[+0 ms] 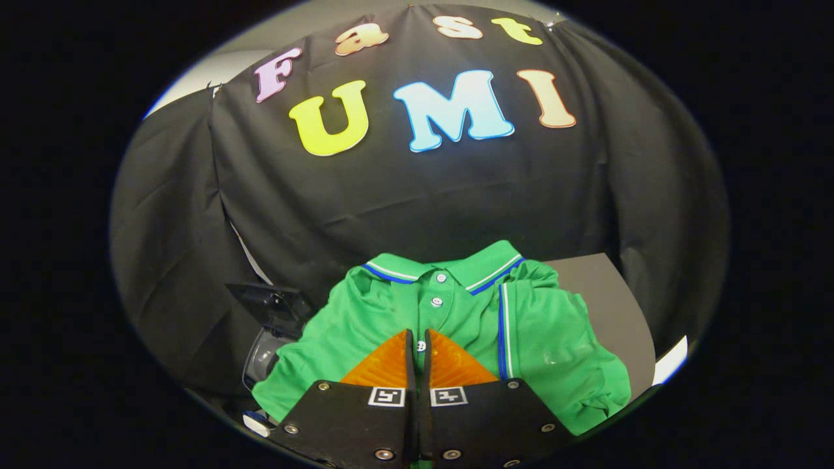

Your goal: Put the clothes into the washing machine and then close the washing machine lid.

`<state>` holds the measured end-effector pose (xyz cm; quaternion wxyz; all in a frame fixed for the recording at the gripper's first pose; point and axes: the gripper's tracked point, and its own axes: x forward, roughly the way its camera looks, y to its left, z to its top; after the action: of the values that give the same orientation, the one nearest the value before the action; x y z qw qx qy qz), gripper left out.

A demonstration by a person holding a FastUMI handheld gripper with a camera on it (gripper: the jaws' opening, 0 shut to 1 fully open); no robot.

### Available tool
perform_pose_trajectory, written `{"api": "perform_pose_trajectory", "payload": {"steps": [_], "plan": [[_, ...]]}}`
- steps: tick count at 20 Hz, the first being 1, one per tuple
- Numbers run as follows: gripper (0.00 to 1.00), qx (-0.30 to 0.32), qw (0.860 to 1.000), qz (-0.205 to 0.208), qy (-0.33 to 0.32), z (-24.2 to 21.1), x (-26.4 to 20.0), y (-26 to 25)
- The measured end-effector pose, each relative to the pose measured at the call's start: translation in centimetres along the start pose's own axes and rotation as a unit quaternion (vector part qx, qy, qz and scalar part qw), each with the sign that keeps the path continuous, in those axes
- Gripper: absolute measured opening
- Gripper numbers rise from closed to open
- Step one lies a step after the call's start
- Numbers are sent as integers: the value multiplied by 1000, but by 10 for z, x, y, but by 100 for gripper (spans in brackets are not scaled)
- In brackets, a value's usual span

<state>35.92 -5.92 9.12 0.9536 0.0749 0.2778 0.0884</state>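
A green polo shirt [521, 339] lies spread on the grey counter [619, 312], its long axis running away from the gripper, collar pointing toward the black cloth wall [423, 195]. At its left side sits the washing machine [267, 339] with its dark lid [270, 303] raised. The gripper [417, 345] has its fingers pressed together over the shirt's button placket; whether they pinch cloth I cannot tell.

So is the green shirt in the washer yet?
Not yet. The green polo shirt lies spread on the grey surface, collar up, beside the washing machine. The gripper is shut above its placket.
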Motion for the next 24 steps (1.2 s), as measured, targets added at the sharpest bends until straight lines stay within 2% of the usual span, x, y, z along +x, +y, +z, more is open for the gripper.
{"api": "perform_pose_trajectory", "payload": {"steps": [11, 16, 24], "plan": [[0, 27, 997, 51, -57, 38, -16, 100], [0, 31, 994, 89, -58, 37, -19, 156], [0, 28, 991, 123, -50, 21, -12, 229]]}}
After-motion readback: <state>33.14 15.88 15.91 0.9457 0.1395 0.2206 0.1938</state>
